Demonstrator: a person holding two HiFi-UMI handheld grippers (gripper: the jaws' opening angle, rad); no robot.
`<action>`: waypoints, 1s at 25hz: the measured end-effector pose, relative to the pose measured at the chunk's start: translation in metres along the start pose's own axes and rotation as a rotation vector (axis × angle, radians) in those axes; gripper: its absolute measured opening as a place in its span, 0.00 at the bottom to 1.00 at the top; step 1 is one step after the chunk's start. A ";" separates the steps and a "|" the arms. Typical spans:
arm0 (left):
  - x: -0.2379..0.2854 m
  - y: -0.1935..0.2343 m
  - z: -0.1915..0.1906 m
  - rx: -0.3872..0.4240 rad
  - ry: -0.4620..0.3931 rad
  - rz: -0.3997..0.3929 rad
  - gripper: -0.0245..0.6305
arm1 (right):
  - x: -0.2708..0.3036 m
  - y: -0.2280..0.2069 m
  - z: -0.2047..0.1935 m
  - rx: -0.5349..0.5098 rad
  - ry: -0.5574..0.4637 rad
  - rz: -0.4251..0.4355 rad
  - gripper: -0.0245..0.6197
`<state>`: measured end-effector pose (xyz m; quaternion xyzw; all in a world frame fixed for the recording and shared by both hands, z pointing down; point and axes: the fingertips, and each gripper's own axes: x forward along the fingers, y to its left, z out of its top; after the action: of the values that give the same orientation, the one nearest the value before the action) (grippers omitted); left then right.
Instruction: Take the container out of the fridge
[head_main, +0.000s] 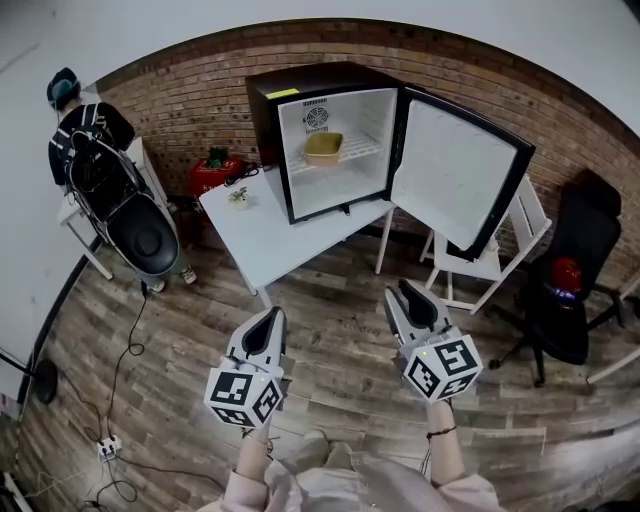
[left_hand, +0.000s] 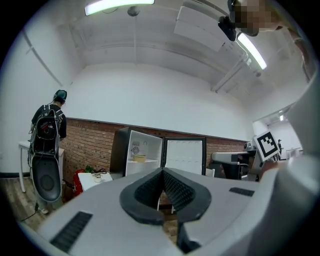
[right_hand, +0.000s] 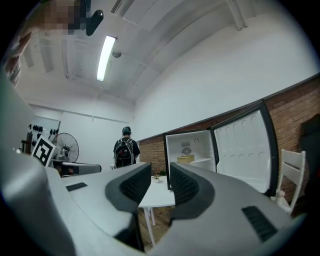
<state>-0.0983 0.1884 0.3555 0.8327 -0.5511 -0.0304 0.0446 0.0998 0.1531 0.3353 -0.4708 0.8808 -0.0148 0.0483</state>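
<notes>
A pale yellow container (head_main: 323, 148) sits on the upper wire shelf inside a small black fridge (head_main: 300, 82), whose door (head_main: 455, 170) is swung wide to the right. The fridge stands on a white table (head_main: 270, 235). Both grippers are held over the wooden floor, well short of the table. My left gripper (head_main: 270, 318) has its jaws closed together with nothing between them. My right gripper (head_main: 405, 292) has a small gap between its jaws and holds nothing. The container (left_hand: 139, 158) shows far off in the left gripper view, and the same container (right_hand: 185, 159) in the right gripper view.
A person with a backpack (head_main: 85, 125) stands at the far left by a black seat (head_main: 135, 225). A white folding chair (head_main: 500, 250) and a black office chair (head_main: 570, 290) stand right of the fridge door. A small plant (head_main: 238, 197) is on the table. Cables (head_main: 110, 445) lie on the floor.
</notes>
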 end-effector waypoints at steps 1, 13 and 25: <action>0.001 0.001 0.000 -0.001 -0.001 0.003 0.02 | 0.001 -0.001 0.000 -0.001 0.001 0.001 0.21; 0.033 0.010 -0.004 -0.008 0.013 0.011 0.02 | 0.028 -0.025 -0.012 -0.001 0.029 -0.005 0.39; 0.106 0.054 -0.016 -0.025 0.031 0.004 0.02 | 0.098 -0.061 -0.037 -0.003 0.078 -0.006 0.40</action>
<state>-0.1044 0.0708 0.3767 0.8314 -0.5516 -0.0243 0.0635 0.0924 0.0366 0.3698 -0.4727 0.8805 -0.0318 0.0130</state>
